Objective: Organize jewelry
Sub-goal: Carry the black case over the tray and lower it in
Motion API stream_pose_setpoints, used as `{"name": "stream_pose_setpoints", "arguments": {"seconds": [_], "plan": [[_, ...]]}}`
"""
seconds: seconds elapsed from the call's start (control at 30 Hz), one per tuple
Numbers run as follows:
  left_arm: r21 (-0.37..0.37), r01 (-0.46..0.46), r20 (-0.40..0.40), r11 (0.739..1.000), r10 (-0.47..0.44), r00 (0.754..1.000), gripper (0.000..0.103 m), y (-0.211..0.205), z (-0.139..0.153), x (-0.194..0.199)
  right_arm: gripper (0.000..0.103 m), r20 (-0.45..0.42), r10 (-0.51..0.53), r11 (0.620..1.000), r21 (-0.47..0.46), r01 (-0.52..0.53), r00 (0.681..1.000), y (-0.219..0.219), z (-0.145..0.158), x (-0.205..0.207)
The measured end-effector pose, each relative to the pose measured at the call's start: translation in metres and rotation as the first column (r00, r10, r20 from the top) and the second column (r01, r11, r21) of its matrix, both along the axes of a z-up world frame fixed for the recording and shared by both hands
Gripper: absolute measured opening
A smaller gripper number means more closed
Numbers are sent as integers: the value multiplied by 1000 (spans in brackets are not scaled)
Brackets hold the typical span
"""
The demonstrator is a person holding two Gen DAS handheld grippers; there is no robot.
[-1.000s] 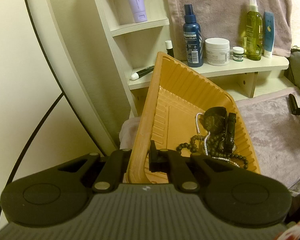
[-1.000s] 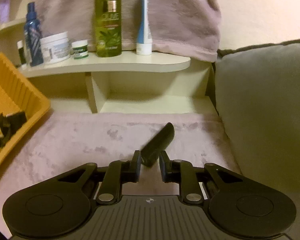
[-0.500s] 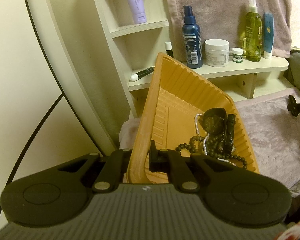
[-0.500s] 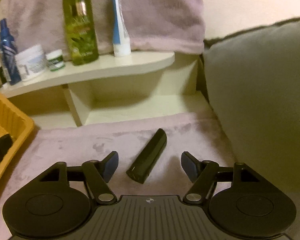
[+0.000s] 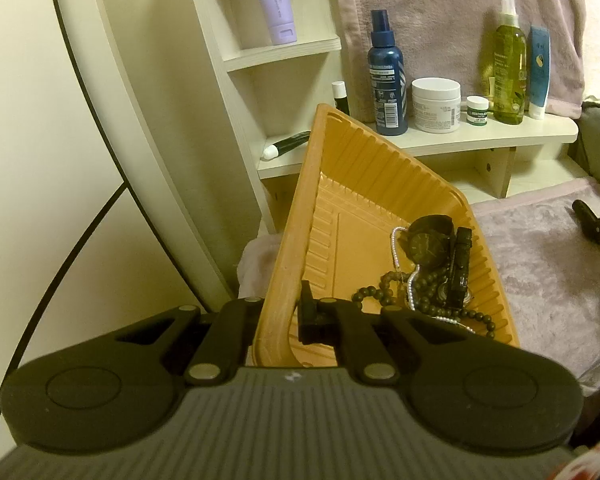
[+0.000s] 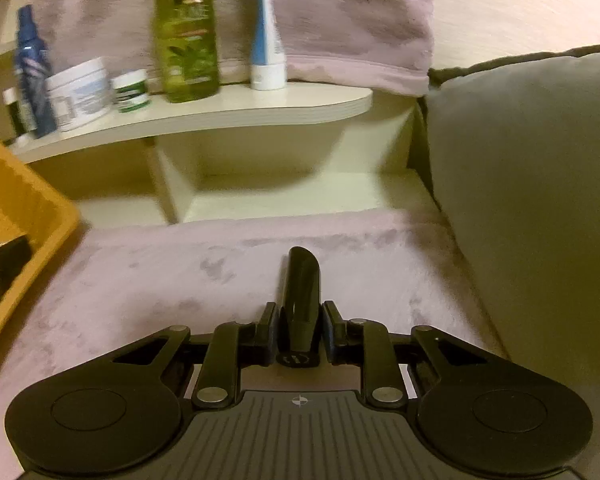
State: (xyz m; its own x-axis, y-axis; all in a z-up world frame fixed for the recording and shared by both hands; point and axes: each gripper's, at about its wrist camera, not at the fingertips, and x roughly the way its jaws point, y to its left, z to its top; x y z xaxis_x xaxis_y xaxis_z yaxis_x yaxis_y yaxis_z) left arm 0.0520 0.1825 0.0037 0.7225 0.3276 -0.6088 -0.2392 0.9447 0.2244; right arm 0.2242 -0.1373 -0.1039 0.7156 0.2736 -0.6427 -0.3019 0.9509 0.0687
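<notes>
My left gripper (image 5: 281,312) is shut on the near rim of an orange plastic tray (image 5: 340,184) and holds it tilted. In its lower right corner lie a black watch (image 5: 428,240), a pearl strand (image 5: 396,248) and dark bead bracelets (image 5: 424,288). My right gripper (image 6: 298,320) is shut on a black glossy bar-shaped piece (image 6: 300,292), over the mauve fleece cloth (image 6: 180,280). That piece shows at the right edge of the left wrist view (image 5: 598,226). The tray's corner (image 6: 24,216) shows at left in the right wrist view.
A cream shelf (image 6: 220,112) behind holds a blue spray bottle (image 5: 386,80), a white jar (image 5: 436,104), a small green-label jar (image 6: 130,90), a green bottle (image 6: 186,32) and a blue tube (image 6: 266,40). A grey cushion (image 6: 520,180) stands at right. A round mirror frame (image 5: 112,92) is at left.
My right gripper opened over the black piece half a second ago, then turned in line with it and closed on it. The left gripper and tray have barely moved.
</notes>
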Motion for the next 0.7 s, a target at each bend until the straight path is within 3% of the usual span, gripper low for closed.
{"name": "stream_pose_setpoints", "arguments": {"seconds": [0.3,0.7], "plan": [[-21,7,6,1000,-7,1000,5,4,-1,-1,23,-15,127,987,100,-125,992,24,27,-55],[-88,4,5,996,-3,1000,6,16,-6,-8,23,14,266,954,142,-265,964,65,51,-94]]}}
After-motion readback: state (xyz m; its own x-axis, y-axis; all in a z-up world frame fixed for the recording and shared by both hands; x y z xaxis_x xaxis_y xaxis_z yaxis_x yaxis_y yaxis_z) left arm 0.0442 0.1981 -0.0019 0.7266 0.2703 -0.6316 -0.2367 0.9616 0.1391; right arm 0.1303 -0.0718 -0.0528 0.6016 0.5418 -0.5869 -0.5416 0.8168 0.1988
